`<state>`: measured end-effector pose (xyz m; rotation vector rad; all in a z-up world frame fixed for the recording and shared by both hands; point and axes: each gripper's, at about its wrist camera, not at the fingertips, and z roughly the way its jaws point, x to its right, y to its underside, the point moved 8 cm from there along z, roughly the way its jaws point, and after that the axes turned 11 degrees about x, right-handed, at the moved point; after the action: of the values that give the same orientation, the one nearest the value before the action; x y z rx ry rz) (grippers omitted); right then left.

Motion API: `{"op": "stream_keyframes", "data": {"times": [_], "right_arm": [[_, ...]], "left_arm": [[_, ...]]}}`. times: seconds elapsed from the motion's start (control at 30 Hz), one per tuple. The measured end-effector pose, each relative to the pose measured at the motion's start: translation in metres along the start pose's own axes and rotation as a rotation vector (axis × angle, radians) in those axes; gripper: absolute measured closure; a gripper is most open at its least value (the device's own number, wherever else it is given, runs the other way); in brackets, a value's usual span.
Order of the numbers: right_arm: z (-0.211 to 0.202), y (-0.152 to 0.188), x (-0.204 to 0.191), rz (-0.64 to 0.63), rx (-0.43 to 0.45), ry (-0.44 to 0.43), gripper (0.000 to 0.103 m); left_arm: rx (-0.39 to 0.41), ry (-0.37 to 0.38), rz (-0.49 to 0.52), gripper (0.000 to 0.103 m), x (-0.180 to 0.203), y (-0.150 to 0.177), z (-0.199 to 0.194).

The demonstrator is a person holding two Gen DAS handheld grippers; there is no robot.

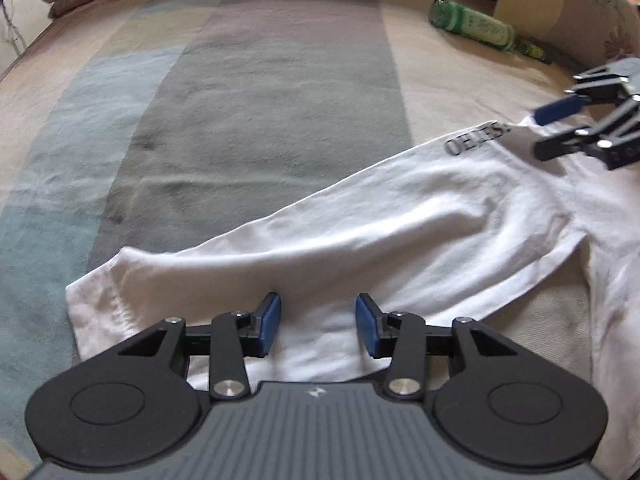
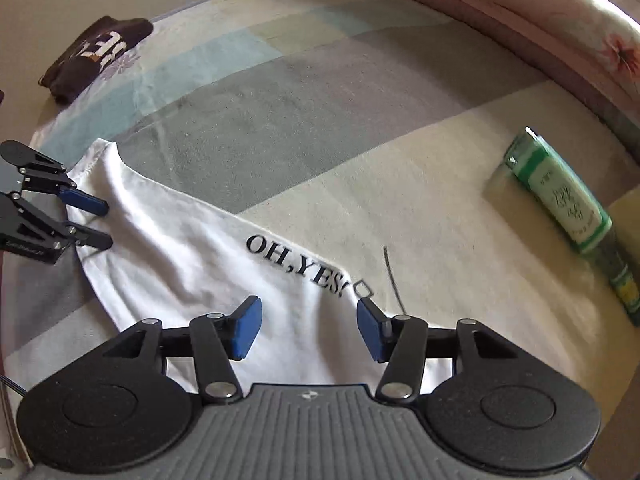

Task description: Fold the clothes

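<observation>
A white T-shirt (image 1: 380,236) with black lettering lies partly folded on the striped bed sheet (image 1: 260,100); it also shows in the right wrist view (image 2: 192,256). My left gripper (image 1: 318,326) is open just above the shirt's near edge, close to one end. My right gripper (image 2: 308,328) is open over the other end, by the lettering. Each gripper shows in the other's view: the right gripper (image 1: 538,132) at the far right, the left gripper (image 2: 108,224) at the left edge. Neither holds cloth.
A green and white bottle (image 2: 560,196) lies on the sheet to the right; it also shows in the left wrist view (image 1: 476,24). A folded dark brown garment (image 2: 96,56) sits at the far left corner. A floral quilt (image 2: 520,12) runs along the far edge.
</observation>
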<state>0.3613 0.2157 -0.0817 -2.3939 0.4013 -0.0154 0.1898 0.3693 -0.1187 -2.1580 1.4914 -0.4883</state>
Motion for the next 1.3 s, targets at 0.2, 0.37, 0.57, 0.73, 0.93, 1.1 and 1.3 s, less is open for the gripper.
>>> {"op": "stream_keyframes", "data": {"times": [0.2, 0.37, 0.57, 0.73, 0.93, 1.1, 1.3], "right_arm": [[-0.021, 0.023, -0.016, 0.010, -0.008, 0.001, 0.039], [0.008, -0.019, -0.037, -0.083, 0.051, -0.082, 0.046], [0.077, -0.076, -0.086, -0.248, 0.071, -0.240, 0.053], [0.120, -0.082, -0.124, -0.403, -0.001, -0.310, 0.071], [0.119, -0.080, -0.136, -0.494, -0.047, -0.355, 0.099], [0.121, -0.098, -0.127, -0.420, -0.010, -0.285, 0.100], [0.120, -0.104, -0.136, -0.315, 0.002, -0.371, 0.091]], "left_arm": [[-0.045, -0.086, -0.152, 0.061, -0.052, 0.020, -0.024], [-0.006, -0.075, -0.116, 0.058, -0.049, 0.011, -0.030], [0.010, -0.065, -0.092, 0.057, -0.040, 0.018, -0.025], [0.041, -0.055, -0.127, 0.056, -0.044, 0.023, -0.031], [0.074, -0.046, -0.184, 0.054, -0.052, 0.025, -0.035], [0.135, -0.018, -0.190, 0.053, -0.054, 0.018, -0.034], [0.092, -0.013, -0.201, 0.049, -0.057, 0.029, -0.025]]}}
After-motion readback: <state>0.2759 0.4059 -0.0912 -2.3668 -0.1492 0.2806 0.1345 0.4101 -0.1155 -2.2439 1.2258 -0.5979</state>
